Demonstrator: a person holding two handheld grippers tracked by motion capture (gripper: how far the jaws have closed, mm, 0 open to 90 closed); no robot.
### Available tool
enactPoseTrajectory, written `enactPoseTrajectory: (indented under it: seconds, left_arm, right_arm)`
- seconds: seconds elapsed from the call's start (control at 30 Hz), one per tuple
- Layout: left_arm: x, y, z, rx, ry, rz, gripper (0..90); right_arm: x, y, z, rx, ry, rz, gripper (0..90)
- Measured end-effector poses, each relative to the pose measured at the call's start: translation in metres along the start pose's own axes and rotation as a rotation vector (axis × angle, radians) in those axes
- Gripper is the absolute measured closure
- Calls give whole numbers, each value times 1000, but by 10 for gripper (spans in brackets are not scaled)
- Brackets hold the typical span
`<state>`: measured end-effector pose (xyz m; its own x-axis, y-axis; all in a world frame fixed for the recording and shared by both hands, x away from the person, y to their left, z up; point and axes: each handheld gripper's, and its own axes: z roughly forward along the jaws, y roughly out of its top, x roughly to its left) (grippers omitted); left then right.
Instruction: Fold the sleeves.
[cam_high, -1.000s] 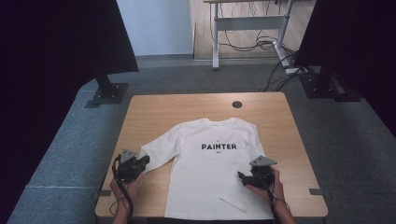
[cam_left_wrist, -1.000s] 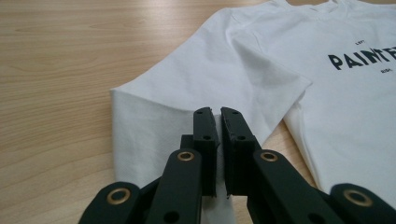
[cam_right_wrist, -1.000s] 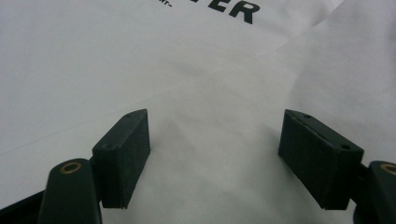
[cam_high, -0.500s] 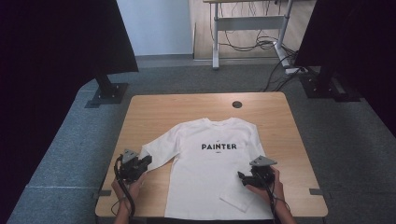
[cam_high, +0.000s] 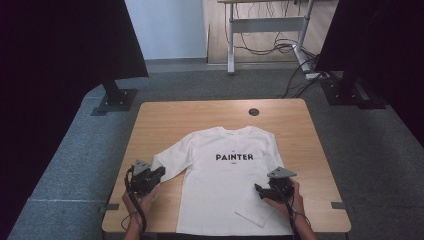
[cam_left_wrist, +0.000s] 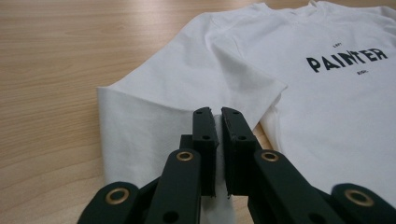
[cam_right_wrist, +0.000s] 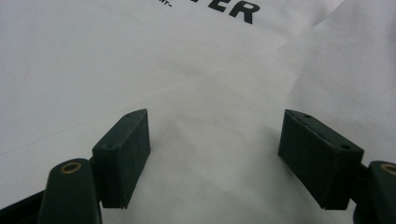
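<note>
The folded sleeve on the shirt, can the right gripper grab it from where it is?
Probably yes. The right gripper stands open right over the folded sleeve of the shirt, with nothing between.

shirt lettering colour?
Black "PAINTER" lettering on the white shirt; clearest in the left gripper view.

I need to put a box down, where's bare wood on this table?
The far strip between the shirt collar and the grommet hole, plus the table margins beside each sleeve. The near edge is crowded by the left gripper and right gripper.
</note>
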<state>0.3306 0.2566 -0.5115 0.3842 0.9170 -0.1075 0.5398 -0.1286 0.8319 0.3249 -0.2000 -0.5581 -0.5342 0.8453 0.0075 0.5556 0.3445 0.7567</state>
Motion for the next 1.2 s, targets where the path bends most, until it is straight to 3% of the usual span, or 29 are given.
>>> enactPoseTrajectory:
  seconds: [0.53,1.2]
  left_arm:
    - [-12,1,4,0,-25,18,843]
    - [-39,2,9,8,-78,78,841]
  right_arm:
    - [0,0,0,0,0,0,242]
    - [0,0,0,0,0,0,242]
